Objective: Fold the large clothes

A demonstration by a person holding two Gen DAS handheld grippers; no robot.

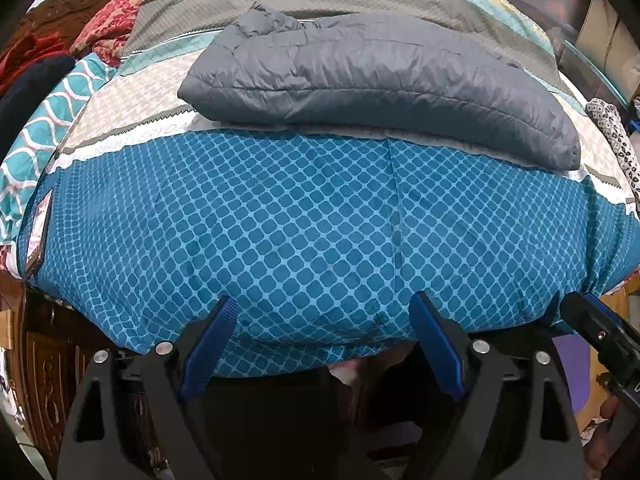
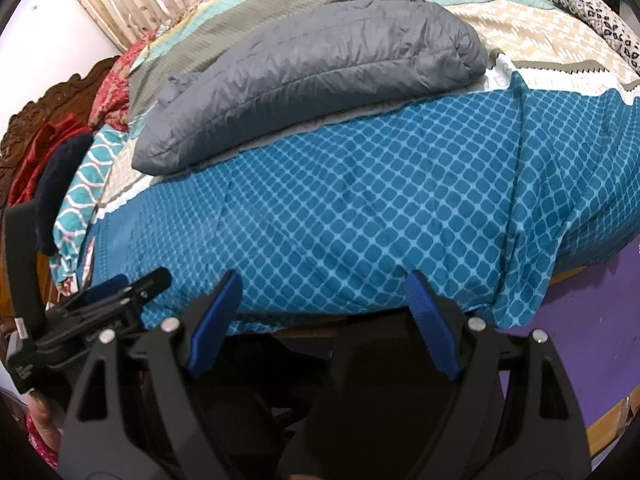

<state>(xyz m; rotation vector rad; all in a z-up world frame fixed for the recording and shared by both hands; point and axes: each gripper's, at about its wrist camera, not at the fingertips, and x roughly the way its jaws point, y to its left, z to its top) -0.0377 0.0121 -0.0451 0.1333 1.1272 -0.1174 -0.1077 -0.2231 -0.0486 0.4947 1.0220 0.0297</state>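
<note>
Right now your left gripper (image 1: 324,320) and right gripper (image 2: 324,296) both hang over the near edge of the bed (image 1: 280,216), jaws apart with nothing between them, side by side and well short of the jacket (image 1: 376,80). That grey puffer jacket lies folded into a long bundle across the middle of the bed, on the pale strip just beyond the blue patterned sheet (image 2: 360,208), with a spotted cloth (image 2: 600,20) near the far right corner.
</note>
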